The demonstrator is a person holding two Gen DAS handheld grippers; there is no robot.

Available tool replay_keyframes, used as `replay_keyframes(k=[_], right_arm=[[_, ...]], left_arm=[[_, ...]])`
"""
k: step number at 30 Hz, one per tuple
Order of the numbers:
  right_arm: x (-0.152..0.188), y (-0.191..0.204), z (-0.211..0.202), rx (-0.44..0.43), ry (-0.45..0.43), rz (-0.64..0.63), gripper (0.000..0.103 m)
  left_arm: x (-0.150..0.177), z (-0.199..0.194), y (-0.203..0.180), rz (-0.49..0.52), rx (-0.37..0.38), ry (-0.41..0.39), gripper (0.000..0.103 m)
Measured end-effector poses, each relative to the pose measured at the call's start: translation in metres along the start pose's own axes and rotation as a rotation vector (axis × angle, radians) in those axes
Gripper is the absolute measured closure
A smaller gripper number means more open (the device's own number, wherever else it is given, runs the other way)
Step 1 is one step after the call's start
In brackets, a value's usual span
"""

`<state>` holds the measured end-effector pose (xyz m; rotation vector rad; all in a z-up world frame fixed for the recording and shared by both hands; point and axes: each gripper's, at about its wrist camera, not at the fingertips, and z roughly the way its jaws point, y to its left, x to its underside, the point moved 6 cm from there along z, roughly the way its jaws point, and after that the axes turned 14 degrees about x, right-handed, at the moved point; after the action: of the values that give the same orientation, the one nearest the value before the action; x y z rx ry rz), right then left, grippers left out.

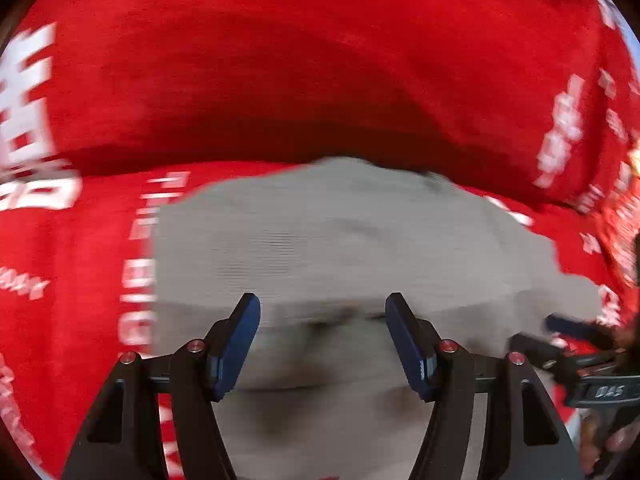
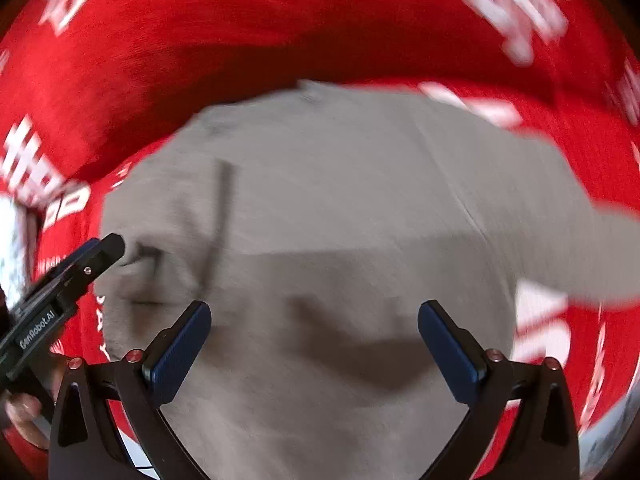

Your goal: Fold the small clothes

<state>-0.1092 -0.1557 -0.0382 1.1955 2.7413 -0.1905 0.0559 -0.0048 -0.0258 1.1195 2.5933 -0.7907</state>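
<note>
A small grey garment (image 1: 340,240) lies on a red cloth with white lettering (image 1: 280,60). My left gripper (image 1: 323,320) is open and empty just above the garment's near part. In the right wrist view the same grey garment (image 2: 340,220) fills the middle, a sleeve reaching to the right (image 2: 600,248). My right gripper (image 2: 314,328) is open and empty over it. The left gripper also shows at the left edge of the right wrist view (image 2: 96,252); the right gripper shows at the right edge of the left wrist view (image 1: 572,332). Both views are motion-blurred.
The red cloth (image 2: 240,20) rises in a fold behind the garment and casts a dark shadow. A hand (image 2: 24,408) holds the left gripper's handle. A pale strip shows at the far left (image 2: 12,248).
</note>
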Motion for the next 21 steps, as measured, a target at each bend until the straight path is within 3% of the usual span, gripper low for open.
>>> replay_keyframes(k=[5,10,11,12,13,14,15,19,20,21], right_arm=[[-0.025,0.077,-0.005,0.078,-0.135,-0.296,0.000],[-0.034,0.150,0.025,0.327,-0.276,-0.656,0.000],[-0.035,0.158,0.033,0.387,-0.296,-0.711,0.005],[-0.037,0.165,0.042,0.457,-0.324,-0.769,0.027],[-0.039,0.166,0.044,0.472,-0.334,-0.784,0.048],[-0.044,0.162,0.045,0.453,-0.322,-0.762,0.084],[-0.050,0.155,0.043,0.406,-0.297,-0.701,0.087],[-0.078,0.074,0.030,0.063,-0.166,-0.164,0.087],[-0.079,0.049,0.033,-0.004,-0.128,-0.030,0.083],[-0.077,0.028,0.037,-0.074,-0.090,0.094,0.064]], left_arm=[[0.013,-0.024,0.094,-0.131,-0.241,0.019,0.037],[0.033,-0.012,0.129,-0.188,-0.282,0.068,0.037],[0.035,-0.006,0.128,-0.183,-0.287,0.078,0.037],[0.037,-0.003,0.129,-0.177,-0.294,0.085,0.037],[0.040,-0.001,0.129,-0.178,-0.301,0.085,0.037],[0.040,0.001,0.127,-0.183,-0.301,0.081,0.037],[0.040,0.002,0.127,-0.193,-0.296,0.076,0.037],[0.038,0.006,0.126,-0.201,-0.282,0.081,0.036],[0.036,0.006,0.125,-0.195,-0.281,0.085,0.036],[0.035,0.007,0.124,-0.190,-0.280,0.089,0.036]])
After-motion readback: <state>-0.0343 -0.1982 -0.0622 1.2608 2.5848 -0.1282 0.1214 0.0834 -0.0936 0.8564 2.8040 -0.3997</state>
